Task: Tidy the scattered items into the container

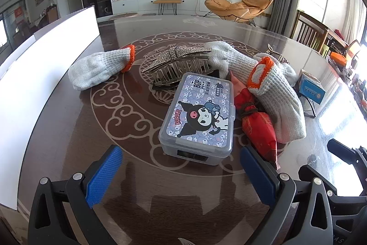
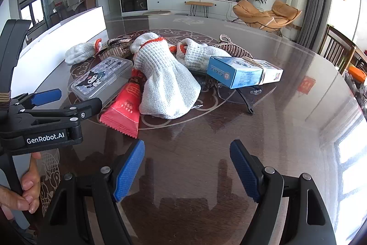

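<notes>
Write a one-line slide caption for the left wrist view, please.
Open left gripper faces a cartoon-printed plastic box among knitted gloves and a rhinestone hair claw.

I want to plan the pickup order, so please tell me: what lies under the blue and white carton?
The blue and white carton rests on clear-lens eyeglasses, whose dark temple arm reaches toward the camera. Its far end lies against a rhinestone hair claw. The rest beneath the carton is hidden.
</notes>
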`<control>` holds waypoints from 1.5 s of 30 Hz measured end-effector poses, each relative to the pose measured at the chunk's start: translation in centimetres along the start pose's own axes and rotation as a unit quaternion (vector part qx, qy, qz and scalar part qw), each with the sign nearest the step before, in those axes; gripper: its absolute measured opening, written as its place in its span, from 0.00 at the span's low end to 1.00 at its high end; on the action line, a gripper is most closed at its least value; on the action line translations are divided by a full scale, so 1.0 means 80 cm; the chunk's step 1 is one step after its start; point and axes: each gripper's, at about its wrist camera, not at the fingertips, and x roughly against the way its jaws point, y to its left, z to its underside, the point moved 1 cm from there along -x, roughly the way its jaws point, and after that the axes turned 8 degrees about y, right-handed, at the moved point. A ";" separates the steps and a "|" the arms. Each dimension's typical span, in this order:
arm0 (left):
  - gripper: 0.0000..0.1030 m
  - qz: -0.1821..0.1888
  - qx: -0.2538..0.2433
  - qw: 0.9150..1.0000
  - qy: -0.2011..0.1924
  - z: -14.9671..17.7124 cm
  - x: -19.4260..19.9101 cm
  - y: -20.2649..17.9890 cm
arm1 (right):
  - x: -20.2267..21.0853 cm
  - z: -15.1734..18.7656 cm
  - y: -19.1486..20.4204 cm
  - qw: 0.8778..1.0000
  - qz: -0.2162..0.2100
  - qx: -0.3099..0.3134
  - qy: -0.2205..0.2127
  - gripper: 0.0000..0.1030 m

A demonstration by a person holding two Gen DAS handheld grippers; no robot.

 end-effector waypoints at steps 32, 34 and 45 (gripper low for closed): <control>1.00 0.018 -0.056 0.997 0.046 -0.081 -0.073 -0.010 | -0.093 -0.103 -0.009 0.998 -0.016 0.004 0.053 0.87; 1.00 0.014 -0.049 0.998 0.042 -0.076 -0.070 -0.008 | -0.096 -0.107 -0.009 0.998 -0.015 0.004 0.054 0.87; 1.00 0.013 -0.047 0.998 0.042 -0.076 -0.070 -0.005 | -0.093 -0.109 -0.006 0.998 -0.028 -0.005 0.055 0.87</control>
